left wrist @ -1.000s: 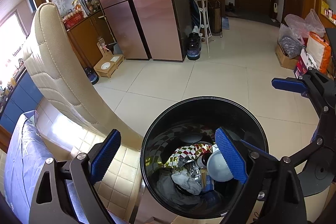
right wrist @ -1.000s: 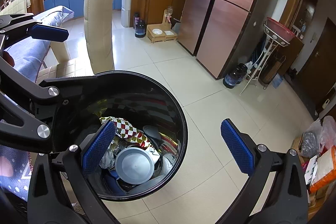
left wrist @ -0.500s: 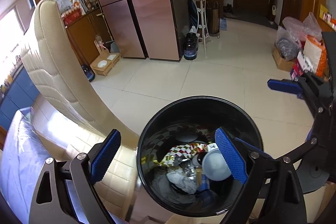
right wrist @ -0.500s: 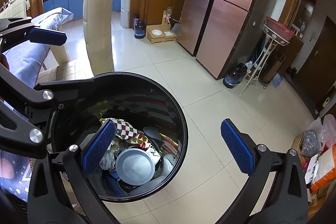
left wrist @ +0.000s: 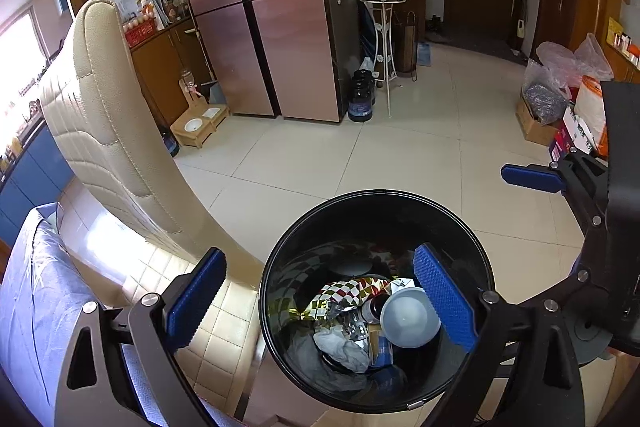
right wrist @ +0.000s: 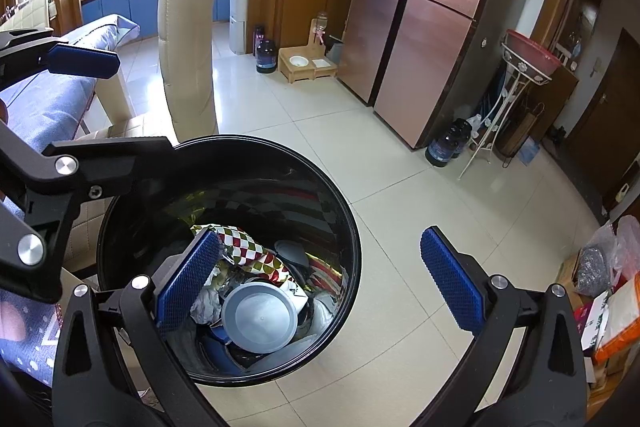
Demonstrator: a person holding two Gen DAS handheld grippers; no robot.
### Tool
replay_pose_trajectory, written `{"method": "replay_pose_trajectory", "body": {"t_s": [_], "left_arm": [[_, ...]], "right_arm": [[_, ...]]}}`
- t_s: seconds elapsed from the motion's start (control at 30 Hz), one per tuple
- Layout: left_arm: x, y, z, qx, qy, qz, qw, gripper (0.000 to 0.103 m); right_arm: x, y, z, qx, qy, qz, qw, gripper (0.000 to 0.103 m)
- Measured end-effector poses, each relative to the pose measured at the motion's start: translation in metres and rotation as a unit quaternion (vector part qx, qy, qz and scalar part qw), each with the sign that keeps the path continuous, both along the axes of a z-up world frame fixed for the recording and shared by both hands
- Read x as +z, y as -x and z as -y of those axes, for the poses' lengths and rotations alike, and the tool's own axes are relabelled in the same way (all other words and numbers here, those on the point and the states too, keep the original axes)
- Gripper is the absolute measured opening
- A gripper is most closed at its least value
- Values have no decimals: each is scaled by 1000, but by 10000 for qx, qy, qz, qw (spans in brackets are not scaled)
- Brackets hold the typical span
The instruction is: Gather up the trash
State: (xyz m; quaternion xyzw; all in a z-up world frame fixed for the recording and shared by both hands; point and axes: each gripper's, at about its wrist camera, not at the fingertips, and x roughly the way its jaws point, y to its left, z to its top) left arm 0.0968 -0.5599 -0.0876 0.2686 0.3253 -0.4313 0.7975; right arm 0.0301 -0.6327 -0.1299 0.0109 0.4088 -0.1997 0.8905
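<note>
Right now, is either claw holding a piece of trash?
No, the left claw and the right claw both stand open and empty above the black bin.

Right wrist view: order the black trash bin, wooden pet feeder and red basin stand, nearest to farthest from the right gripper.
1. black trash bin, below-left of the right gripper.
2. wooden pet feeder, ahead by the cabinet.
3. red basin stand, far right; close to the feeder's range.
</note>
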Motion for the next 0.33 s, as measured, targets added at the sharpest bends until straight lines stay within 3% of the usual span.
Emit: {"method": "replay_pose_trajectory", "body": {"t_s": [0.33], "left_arm": [[-3, 6, 2, -79, -131, 40, 9999, 92]], "right_arm": [[1, 0, -1, 11, -14, 39, 10000, 99]]}}
